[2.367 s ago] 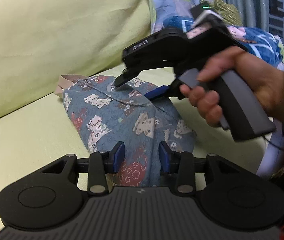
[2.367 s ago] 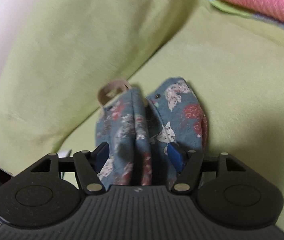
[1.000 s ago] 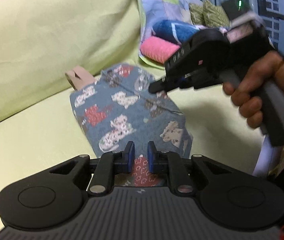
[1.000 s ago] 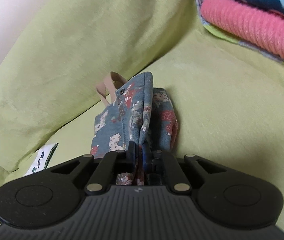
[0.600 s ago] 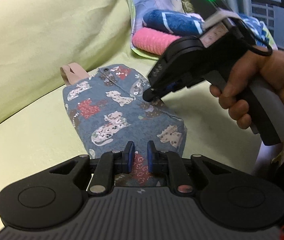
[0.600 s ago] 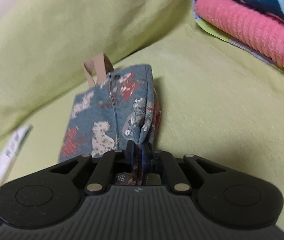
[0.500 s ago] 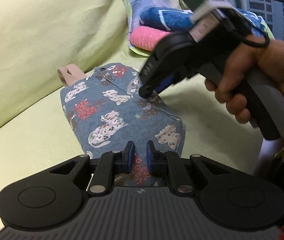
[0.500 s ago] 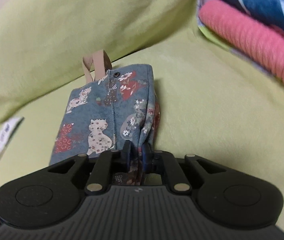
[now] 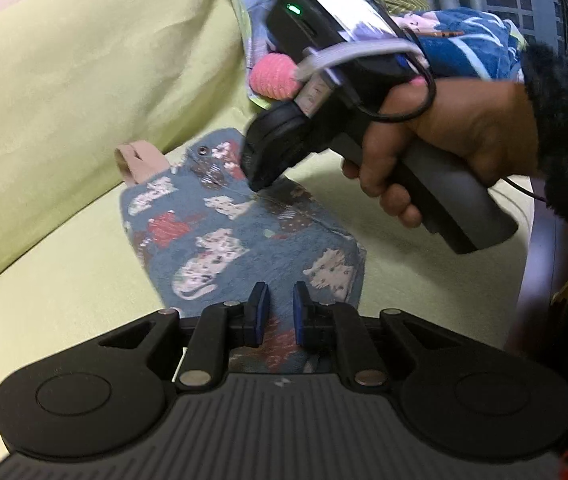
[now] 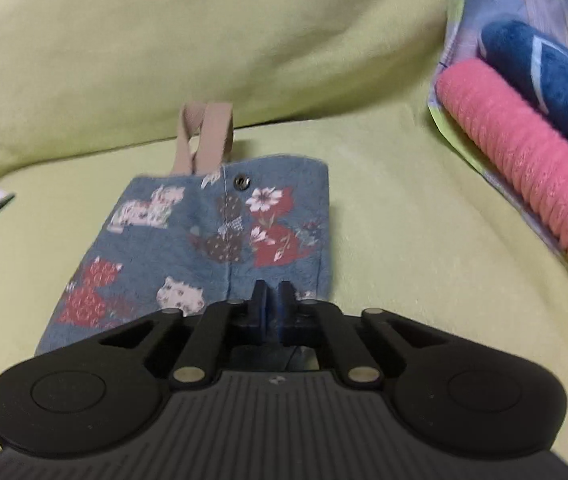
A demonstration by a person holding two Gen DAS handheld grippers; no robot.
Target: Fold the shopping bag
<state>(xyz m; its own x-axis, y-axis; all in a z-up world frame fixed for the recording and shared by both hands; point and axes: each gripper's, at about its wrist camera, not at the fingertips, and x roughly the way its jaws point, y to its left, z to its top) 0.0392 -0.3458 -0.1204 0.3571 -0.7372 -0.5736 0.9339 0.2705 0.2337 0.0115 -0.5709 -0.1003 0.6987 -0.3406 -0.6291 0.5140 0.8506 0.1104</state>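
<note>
The cat-print shopping bag (image 9: 244,232) is pinned at its near edge by the nearly closed left gripper (image 9: 278,308); the right gripper (image 10: 272,300), closed and empty, is pressed on the fold. Next, flattening is called for.

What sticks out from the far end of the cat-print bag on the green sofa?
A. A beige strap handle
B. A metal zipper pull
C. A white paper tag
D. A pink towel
A: a beige strap handle loops out past the far edge of the cat-print bag, toward the sofa's back cushion.

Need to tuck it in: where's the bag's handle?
The handle sticks out of the bag's far left corner, against the sofa's back cushion.
</note>
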